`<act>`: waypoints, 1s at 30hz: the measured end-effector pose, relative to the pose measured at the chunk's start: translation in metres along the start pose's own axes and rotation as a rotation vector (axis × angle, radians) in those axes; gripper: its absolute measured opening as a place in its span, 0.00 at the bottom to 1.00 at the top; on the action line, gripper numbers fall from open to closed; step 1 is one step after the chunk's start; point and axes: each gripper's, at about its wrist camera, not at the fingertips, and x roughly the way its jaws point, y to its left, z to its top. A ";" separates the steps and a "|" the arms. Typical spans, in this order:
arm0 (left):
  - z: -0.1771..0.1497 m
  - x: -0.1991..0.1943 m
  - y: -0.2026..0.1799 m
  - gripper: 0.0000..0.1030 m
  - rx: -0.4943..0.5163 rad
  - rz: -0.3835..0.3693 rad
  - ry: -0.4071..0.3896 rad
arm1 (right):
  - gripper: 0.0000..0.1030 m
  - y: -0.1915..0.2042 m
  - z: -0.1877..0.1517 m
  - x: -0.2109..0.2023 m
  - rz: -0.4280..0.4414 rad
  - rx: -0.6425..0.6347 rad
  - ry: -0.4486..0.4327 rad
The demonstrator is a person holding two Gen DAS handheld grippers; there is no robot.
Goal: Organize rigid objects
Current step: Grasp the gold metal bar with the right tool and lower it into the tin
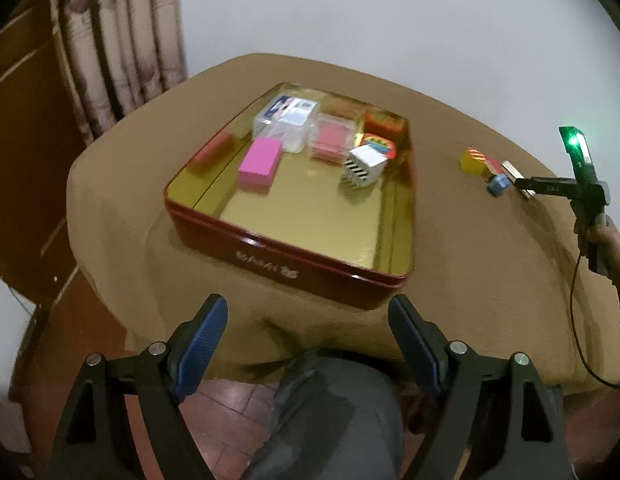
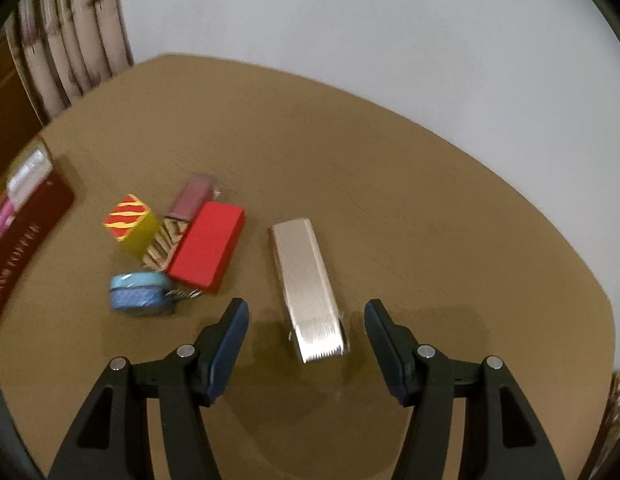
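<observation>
left wrist view: left claw [image 1: 307, 332] spread and empty, hanging near the red tin [image 1: 293, 256] on the bench [image 1: 121, 160]; sorted boxes lie at the tin's far end.

right wrist view: right claw [image 2: 305, 340] spread, empty, straddling the near end of the silver case [image 2: 305, 280]. lower squarely and pinch its long sides; avoid the red box [image 2: 207, 246] at left.

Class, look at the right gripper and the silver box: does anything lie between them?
Nothing visible does. The right gripper is open, and the silver box lies on bare table, its near end between the fingers.
</observation>
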 end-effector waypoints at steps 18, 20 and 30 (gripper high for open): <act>-0.013 -0.009 0.034 0.77 -0.070 0.029 0.000 | 0.28 0.041 0.010 -0.074 0.158 0.144 -0.022; -0.016 -0.009 0.041 0.77 -0.092 0.027 0.013 | 0.28 0.070 0.020 -0.097 0.235 0.142 -0.062; -0.022 -0.020 0.068 0.77 -0.125 0.099 0.002 | 0.28 0.282 0.074 -0.089 0.551 0.027 0.025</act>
